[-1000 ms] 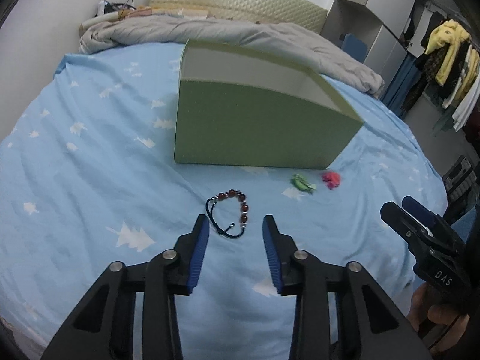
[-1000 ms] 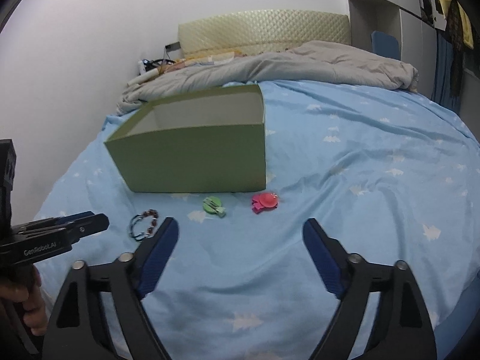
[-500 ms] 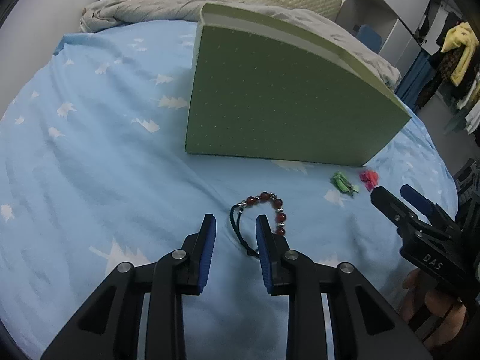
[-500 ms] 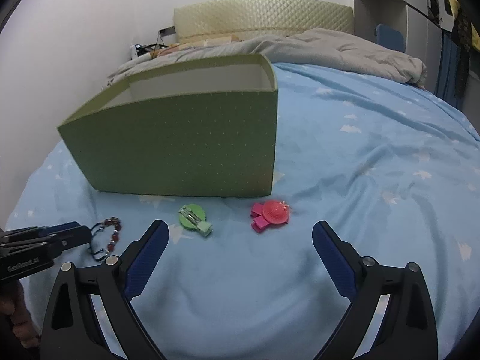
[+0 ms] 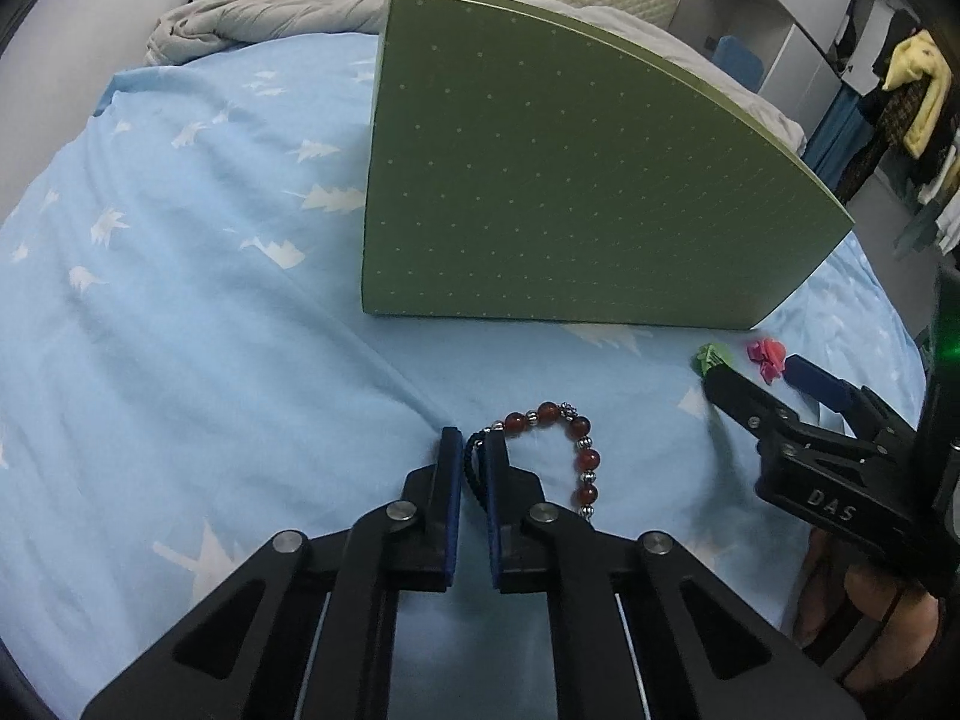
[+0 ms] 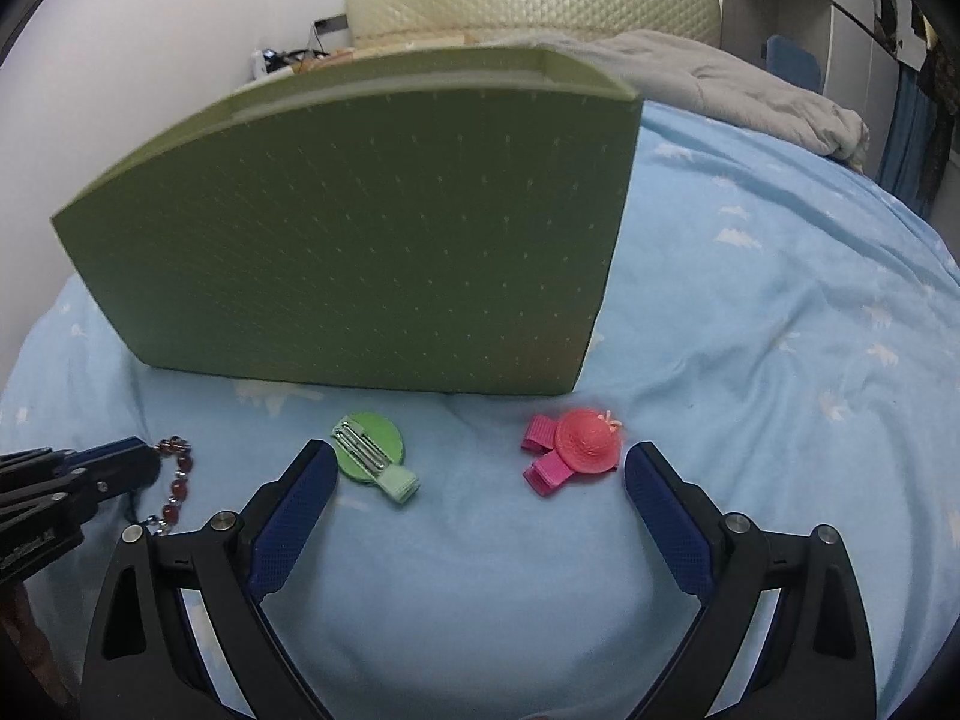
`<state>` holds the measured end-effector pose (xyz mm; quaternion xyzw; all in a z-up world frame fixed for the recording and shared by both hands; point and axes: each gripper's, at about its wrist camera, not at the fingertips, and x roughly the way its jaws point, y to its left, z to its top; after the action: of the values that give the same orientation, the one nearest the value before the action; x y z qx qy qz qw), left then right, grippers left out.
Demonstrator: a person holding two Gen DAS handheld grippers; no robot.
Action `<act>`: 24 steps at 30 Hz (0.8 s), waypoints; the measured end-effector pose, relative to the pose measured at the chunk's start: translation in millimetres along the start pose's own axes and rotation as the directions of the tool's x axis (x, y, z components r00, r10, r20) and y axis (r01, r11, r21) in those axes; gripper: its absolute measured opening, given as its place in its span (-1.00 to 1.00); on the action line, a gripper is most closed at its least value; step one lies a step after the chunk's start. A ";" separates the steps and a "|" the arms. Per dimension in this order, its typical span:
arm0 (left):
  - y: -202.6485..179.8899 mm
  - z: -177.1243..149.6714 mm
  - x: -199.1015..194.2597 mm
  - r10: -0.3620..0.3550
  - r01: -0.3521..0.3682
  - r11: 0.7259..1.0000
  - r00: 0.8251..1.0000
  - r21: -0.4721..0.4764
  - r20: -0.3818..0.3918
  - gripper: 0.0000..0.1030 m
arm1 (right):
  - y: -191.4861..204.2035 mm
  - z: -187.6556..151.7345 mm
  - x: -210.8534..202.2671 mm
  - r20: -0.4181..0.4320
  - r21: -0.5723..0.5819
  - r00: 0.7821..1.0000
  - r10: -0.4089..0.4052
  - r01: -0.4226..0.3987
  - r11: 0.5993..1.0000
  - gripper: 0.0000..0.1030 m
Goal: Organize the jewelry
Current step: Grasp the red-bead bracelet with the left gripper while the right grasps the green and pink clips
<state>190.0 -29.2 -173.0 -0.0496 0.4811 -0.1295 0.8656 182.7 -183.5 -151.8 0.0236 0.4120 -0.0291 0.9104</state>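
Observation:
A bracelet (image 5: 590, 457) of dark red beads on a black cord lies on the blue bedsheet (image 5: 180, 330). My left gripper (image 5: 472, 441) is closing its jaws, and the pads pinch the cord at the bracelet's left side. In the right wrist view the bracelet (image 6: 180, 474) shows at the tip of that left gripper (image 6: 132, 450). My right gripper (image 6: 480, 453) stands wide open low over the sheet. A green round hair clip (image 6: 369, 450) lies just inside its left finger, a pink hat-shaped clip (image 6: 585, 450) just inside its right finger. Behind them stands the green dotted box (image 6: 360, 228).
The green box (image 5: 570, 180) stands tall right behind the jewelry. A grey duvet (image 5: 270, 18) is bunched at the head of the bed. Clothes (image 5: 918, 90) hang by a wardrobe at the far right. A person's hand (image 5: 870, 618) holds the right gripper.
My left gripper sank to the bracelet and its jaws closed on the black cord. My right gripper came forward and lower to the two clips, staying open.

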 end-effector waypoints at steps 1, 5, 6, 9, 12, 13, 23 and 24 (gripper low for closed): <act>0.5 0.3 0.7 0.000 0.000 1.000 1.000 -0.001 0.001 -0.92 | 0.0 0.7 1.1 -0.001 0.001 1.000 -0.001 0.001 1.000 0.88; 0.4 -0.1 0.9 -0.004 0.004 1.000 1.000 -0.007 0.002 -0.94 | 1.6 2.2 2.1 -0.002 -0.005 1.000 -0.002 0.002 1.000 0.79; 0.3 0.2 1.1 -0.006 0.006 1.000 1.000 -0.008 0.001 -0.94 | 2.8 1.7 1.5 0.001 -0.007 1.000 -0.005 0.005 1.000 0.74; 1.7 1.7 1.2 -0.012 0.012 1.000 1.000 -0.012 0.000 -0.95 | 4.9 -0.9 0.7 0.008 -0.021 1.000 -0.001 0.002 1.000 0.47; 2.8 2.0 0.6 -0.016 0.016 1.000 1.000 -0.014 -0.001 -0.95 | 8.2 -2.6 -1.6 0.017 -0.034 1.000 0.010 -0.009 0.999 0.22; 2.9 2.3 0.4 -0.017 0.017 1.000 1.000 -0.015 0.000 -0.95 | 8.4 -3.0 -2.0 0.020 -0.037 1.000 0.014 -0.013 0.999 0.10; 0.2 5.4 -7.8 -0.043 0.043 0.999 0.999 -0.018 0.010 -1.00 | 8.7 -2.6 -7.5 0.025 -0.046 0.999 0.043 -0.042 0.998 -0.31; -1.2 6.1 -10.0 -0.045 0.045 0.999 0.999 -0.016 0.013 -1.00 | 8.3 -2.7 -9.5 0.025 -0.043 0.999 0.047 -0.046 0.998 -0.31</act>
<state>189.8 -27.9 -161.3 -0.0682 0.4752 -0.1447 0.8652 175.0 -174.8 -146.3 0.0136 0.4000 0.0006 0.9164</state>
